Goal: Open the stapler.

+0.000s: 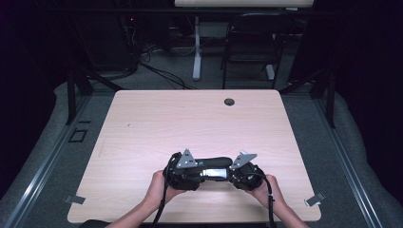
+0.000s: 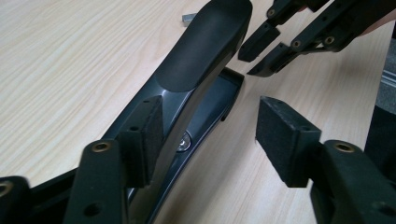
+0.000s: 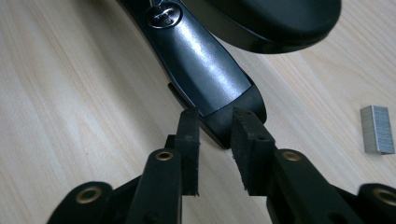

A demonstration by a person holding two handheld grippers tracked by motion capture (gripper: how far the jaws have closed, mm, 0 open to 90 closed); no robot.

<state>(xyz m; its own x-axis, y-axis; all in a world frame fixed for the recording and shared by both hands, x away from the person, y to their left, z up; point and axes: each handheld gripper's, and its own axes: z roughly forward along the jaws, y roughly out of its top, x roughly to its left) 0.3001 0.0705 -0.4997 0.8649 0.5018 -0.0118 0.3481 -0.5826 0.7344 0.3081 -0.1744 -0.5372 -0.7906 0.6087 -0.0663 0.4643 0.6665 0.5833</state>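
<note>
Stapler (image 1: 211, 167): rigid, smooth, hinged; best gripped at both ends.
Left gripper (image 2: 210, 135): jaws straddle it, not yet clamped.
Right gripper (image 3: 215, 140): jaws pinch its tip.

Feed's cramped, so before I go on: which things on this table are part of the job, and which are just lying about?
In the job:
- black stapler, lid raised
- left gripper, jaws astride its body
- right gripper, jaws at the tip of its base
- staple strip, likely for loading

Lying about:
- metal clips on the table's near corners
- grommet
- chair behind
</note>
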